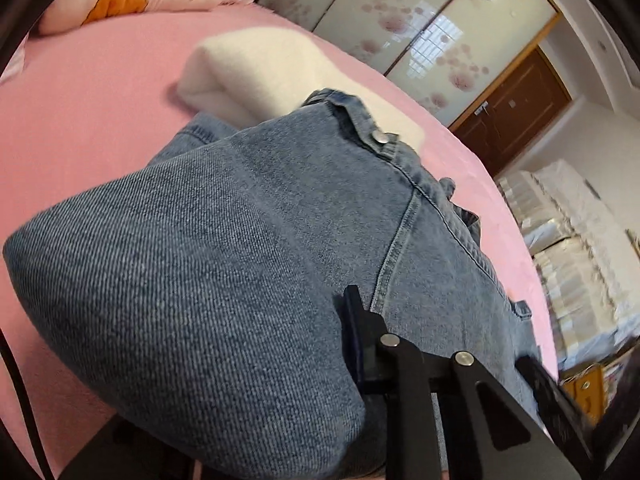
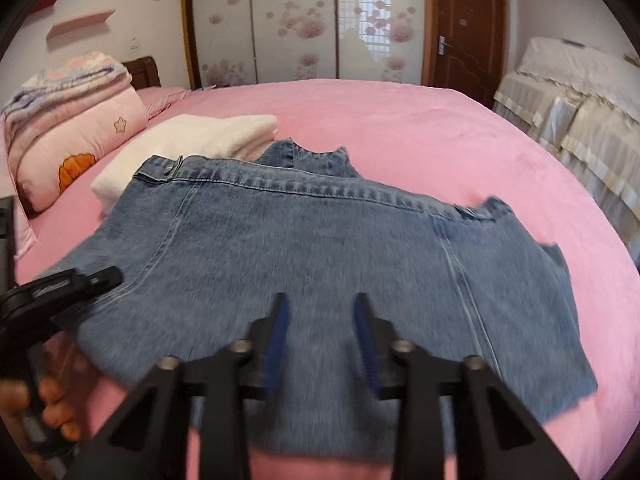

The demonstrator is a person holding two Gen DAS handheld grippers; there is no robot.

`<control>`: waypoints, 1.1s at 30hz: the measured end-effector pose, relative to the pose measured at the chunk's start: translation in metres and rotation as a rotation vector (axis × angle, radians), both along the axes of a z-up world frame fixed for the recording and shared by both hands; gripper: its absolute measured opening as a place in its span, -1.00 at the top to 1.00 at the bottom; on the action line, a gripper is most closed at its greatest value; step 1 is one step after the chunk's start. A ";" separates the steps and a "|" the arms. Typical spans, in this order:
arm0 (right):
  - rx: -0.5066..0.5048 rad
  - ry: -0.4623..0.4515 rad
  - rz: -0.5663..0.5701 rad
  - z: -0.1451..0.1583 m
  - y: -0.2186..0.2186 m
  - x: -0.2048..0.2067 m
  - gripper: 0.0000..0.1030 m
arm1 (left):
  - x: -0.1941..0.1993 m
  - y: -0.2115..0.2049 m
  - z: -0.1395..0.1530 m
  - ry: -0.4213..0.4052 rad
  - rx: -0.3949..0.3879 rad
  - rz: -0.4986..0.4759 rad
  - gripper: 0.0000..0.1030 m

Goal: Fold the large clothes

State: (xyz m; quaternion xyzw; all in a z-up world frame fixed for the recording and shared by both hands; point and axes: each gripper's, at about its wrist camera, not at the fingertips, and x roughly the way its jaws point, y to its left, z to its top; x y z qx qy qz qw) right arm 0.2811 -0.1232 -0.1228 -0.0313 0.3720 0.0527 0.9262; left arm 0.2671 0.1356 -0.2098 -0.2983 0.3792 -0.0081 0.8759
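a blue denim garment (image 2: pixel 304 248), apparently a jacket with a metal snap button (image 2: pixel 169 169) on its stitched band, lies spread across the pink bed (image 2: pixel 420 128). its far edge overlaps a folded cream towel (image 2: pixel 200 132), which sits just beside a pink floral quilt (image 2: pixel 76 128) stacked by the headboard.

the right tool (image 2: pixel 322 312) hangs over the near middle of the denim, its blue-padded fingers (image 2: pixel 280 328) spread apart with only flat cloth showing between them; it has hold of nothing. whether the tips touch the fabric cannot be told.

the left tool (image 2: pixel 100 276) comes in at the garment's left edge, with the person's hand (image 2: pixel 52 404) on its handle. in the left wrist view a thick fold of denim (image 1: pixel 200 272) bulges up and covers one finger completely; the other two parts in view, a blue-padded finger (image 1: pixel 356 336) and the far finger at the right edge, stand apart with cloth lying between them. whether the left tool (image 1: pixel 440 360) is pinching the fold cannot be told.

behind the bed stand sliding wardrobe doors (image 2: pixel 296 20) with pink flower prints, a brown wooden door (image 2: pixel 464 28), and a cloth-covered sofa (image 2: pixel 568 92) to the right.
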 end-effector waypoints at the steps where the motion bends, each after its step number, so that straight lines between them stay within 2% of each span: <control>1: -0.009 -0.011 0.004 -0.002 0.003 0.007 0.71 | 0.000 -0.001 0.003 -0.003 0.002 -0.002 0.67; 3: -0.020 -0.003 0.005 -0.010 0.006 0.018 0.71 | -0.001 -0.003 0.006 -0.009 0.001 -0.003 0.69; 4: -0.007 0.033 0.013 -0.020 0.009 0.025 0.71 | -0.004 -0.004 0.008 -0.012 0.002 -0.004 0.70; 5: -0.006 0.120 0.028 -0.042 0.012 0.035 0.71 | -0.008 -0.005 0.011 -0.015 -0.003 -0.010 0.72; 6: -0.027 0.118 0.030 -0.056 0.016 0.036 0.72 | -0.010 -0.005 0.015 -0.015 -0.007 -0.017 0.74; 8: -0.067 0.037 0.032 -0.065 0.021 0.027 0.73 | -0.014 -0.011 0.021 -0.019 0.020 -0.021 0.74; 11: -0.063 0.030 0.021 -0.064 0.021 0.024 0.73 | -0.017 -0.015 0.031 -0.028 0.035 -0.026 0.74; 16: 0.028 0.045 0.030 -0.064 0.007 0.026 0.72 | -0.024 -0.018 0.043 -0.038 0.038 -0.036 0.75; 23: 0.055 0.043 0.032 -0.061 0.005 0.024 0.72 | -0.032 -0.046 0.081 -0.108 0.143 -0.077 0.75; 28: 0.119 0.064 0.031 -0.061 -0.003 0.026 0.71 | -0.028 -0.089 0.116 -0.178 0.201 -0.146 0.75; 30: 0.151 0.075 0.029 -0.060 -0.007 0.027 0.71 | -0.022 -0.119 0.130 -0.207 0.222 -0.197 0.75; 33: 0.249 0.105 0.034 -0.058 -0.021 0.031 0.72 | -0.018 -0.162 0.143 -0.229 0.282 -0.274 0.75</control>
